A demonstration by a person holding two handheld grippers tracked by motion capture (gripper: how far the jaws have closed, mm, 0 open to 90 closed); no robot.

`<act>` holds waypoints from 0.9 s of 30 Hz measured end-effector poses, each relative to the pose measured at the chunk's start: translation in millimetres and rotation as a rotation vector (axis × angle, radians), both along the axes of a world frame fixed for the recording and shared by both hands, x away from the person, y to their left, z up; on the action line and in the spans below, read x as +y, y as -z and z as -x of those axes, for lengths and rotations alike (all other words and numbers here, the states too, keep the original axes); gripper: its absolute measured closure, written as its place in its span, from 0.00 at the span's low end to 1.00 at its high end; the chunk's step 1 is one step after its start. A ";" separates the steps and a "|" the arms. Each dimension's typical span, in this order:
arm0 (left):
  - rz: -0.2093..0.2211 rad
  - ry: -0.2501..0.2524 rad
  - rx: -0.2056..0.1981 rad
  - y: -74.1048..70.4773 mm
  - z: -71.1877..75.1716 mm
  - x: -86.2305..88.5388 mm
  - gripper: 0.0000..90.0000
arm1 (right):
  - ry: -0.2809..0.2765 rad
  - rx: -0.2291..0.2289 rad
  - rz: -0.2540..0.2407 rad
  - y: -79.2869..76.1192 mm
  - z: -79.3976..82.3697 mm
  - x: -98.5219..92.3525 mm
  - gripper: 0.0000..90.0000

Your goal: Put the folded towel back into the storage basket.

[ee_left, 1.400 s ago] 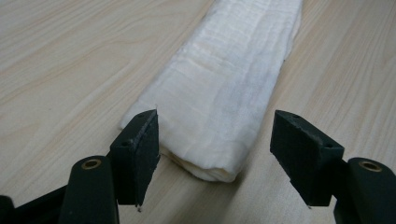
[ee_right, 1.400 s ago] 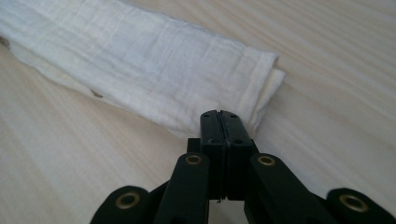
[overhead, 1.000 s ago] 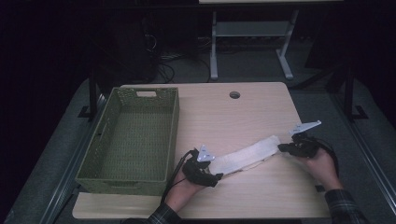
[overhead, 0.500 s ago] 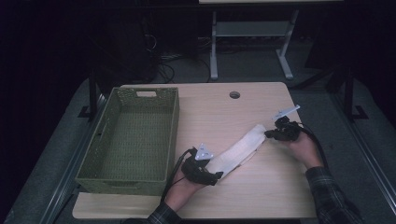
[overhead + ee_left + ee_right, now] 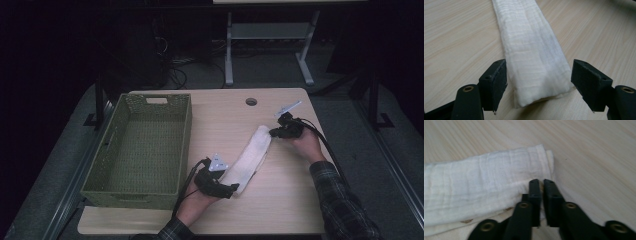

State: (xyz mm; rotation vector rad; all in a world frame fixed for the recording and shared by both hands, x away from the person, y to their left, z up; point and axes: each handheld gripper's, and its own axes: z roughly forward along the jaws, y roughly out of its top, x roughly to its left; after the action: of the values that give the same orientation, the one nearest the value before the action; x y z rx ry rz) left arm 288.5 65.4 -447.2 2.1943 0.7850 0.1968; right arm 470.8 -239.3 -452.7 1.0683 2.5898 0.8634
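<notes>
Near edge of the pale wood-grain table [image 5: 280, 210], left gripper [image 5: 231, 190] sits at the near end of a folded white cloth [image 5: 248, 160]. In the left gripper view its jaws stand wide, one black blocky pad either side of the cloth's [image 5: 534, 55] near end; left pad right against the fabric edge, right pad apart from it, so no grip. That view shows the weave: soft crinkled gauze with fine cross ribs, folded into a long flat strip with a rounded near end. The cloth lies diagonally mid-table, running from near-left to far-right, right of a green woven-pattern rectangular basket [image 5: 186, 145] with a handle slot in its far wall. At the far end, right gripper [image 5: 272, 133] meets the cloth; the right gripper view shows its jaws [image 5: 541, 185] nearly together, a slim gap showing, having just been opening, tips at the layered cloth corner [image 5: 486, 185]; whether fabric is still pinched, cannot tell. Small brownish specks on a lower layer there. Far side: round grommet hole [image 5: 251, 101] in the tabletop. No readable writing.
</notes>
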 end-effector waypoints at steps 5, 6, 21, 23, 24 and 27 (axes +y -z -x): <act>0.004 -0.014 -0.002 -1.5 -2.4 1.4 0.38 | 0.043 -0.048 -0.081 -12.0 13.8 -12.2 0.70; 0.004 -0.018 -0.009 -2.0 -3.3 1.7 0.41 | 0.048 -0.058 -0.097 -14.3 18.6 -15.8 0.67; -0.152 -0.041 -0.023 4.4 -32.4 -16.2 0.99 | 0.023 -0.064 -0.113 -12.6 80.1 -44.0 0.40; -0.168 -0.024 -0.009 9.2 -31.0 -19.0 0.99 | 0.020 -0.065 -0.118 -11.8 83.0 -47.0 0.39; -0.165 -0.018 -0.006 10.6 -30.2 -20.8 0.99 | 0.022 -0.064 -0.120 -12.0 83.8 -48.4 0.39; -0.160 0.007 0.002 10.2 -26.8 -24.4 0.99 | 0.031 -0.070 -0.136 -11.5 82.3 -50.4 0.38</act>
State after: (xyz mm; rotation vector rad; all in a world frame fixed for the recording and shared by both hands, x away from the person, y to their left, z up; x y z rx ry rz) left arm 315.3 41.0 -457.3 2.3474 0.7859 0.2623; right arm 388.5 -289.7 -441.2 1.0894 2.4809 1.0635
